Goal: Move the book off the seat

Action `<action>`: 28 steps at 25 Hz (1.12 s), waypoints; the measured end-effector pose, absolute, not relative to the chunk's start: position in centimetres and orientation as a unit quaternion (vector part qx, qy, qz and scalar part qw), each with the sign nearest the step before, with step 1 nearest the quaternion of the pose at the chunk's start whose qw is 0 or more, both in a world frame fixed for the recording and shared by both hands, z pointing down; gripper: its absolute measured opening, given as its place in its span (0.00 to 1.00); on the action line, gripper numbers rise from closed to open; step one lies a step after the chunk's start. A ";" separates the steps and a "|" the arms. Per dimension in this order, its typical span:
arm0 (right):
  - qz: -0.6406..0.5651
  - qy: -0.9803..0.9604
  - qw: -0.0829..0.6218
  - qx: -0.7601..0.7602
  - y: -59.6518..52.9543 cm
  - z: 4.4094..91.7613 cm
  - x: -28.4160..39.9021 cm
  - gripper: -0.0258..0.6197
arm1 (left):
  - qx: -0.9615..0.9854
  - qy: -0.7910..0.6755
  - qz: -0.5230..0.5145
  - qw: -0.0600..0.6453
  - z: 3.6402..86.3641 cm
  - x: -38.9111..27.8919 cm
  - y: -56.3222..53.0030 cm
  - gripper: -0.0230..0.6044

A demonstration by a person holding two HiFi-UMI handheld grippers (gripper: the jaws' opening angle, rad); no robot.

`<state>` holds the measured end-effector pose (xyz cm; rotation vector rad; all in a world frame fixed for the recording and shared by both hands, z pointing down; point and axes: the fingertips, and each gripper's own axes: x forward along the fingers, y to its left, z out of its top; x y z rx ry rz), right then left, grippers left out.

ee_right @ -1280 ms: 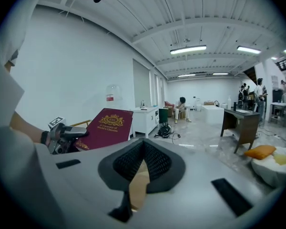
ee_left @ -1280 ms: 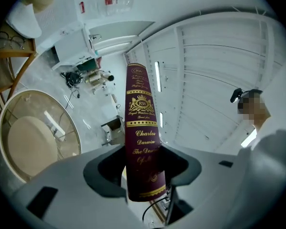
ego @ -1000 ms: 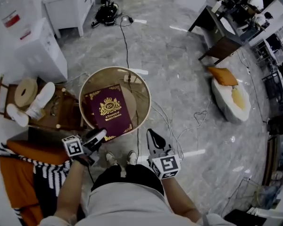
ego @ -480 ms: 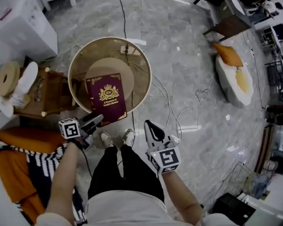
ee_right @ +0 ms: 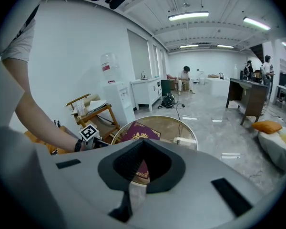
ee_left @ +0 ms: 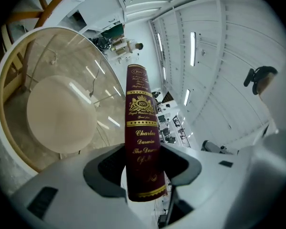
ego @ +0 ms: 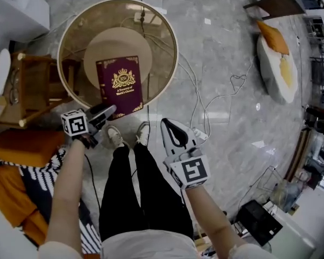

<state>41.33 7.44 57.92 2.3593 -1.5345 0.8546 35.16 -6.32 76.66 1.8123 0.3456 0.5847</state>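
In the head view, your left gripper [ego: 102,113] has its 2 jaws clamped on the near corner of the book [ego: 120,86]. You take it there because that corner is the nearest to you, at the rim of the round glass table [ego: 171,36]. The book lies cover up over the glass, above the beige disc [ego: 117,53] of the base. I cannot tell from here whether it rests on the glass or hangs just above it. It is on no seat; the orange cushion [ego: 19,144] by your left arm is well apart from it, so I judge the move nearly done. Your right gripper [ego: 174,133] hangs in front of your legs, clear of the table, probably parked because 1 gripper is enough for a book.

In the left gripper view, the dark red spine stands straight up between the jaws, which press on its 2 covers. The hold is close to the end, so the far end could sag if you tilt it.

In the right gripper view, the jaws meet with nothing between them. The book shows only beyond them, on the table side.
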 end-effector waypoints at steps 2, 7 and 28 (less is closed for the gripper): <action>0.296 -0.517 0.105 0.797 7.2 58.9 41.6 0.07 | 0.764 0.149 0.262 0.570 78.3 35.2 -5.7 0.40; 0.309 -0.517 0.102 0.792 8.1 64.1 44.2 0.07 | 0.754 0.156 0.301 0.562 84.7 38.3 -4.0 0.40; 0.329 -0.514 0.074 0.789 10.2 67.6 47.6 0.07 | 0.795 0.035 0.418 0.439 90.9 41.2 -6.6 0.44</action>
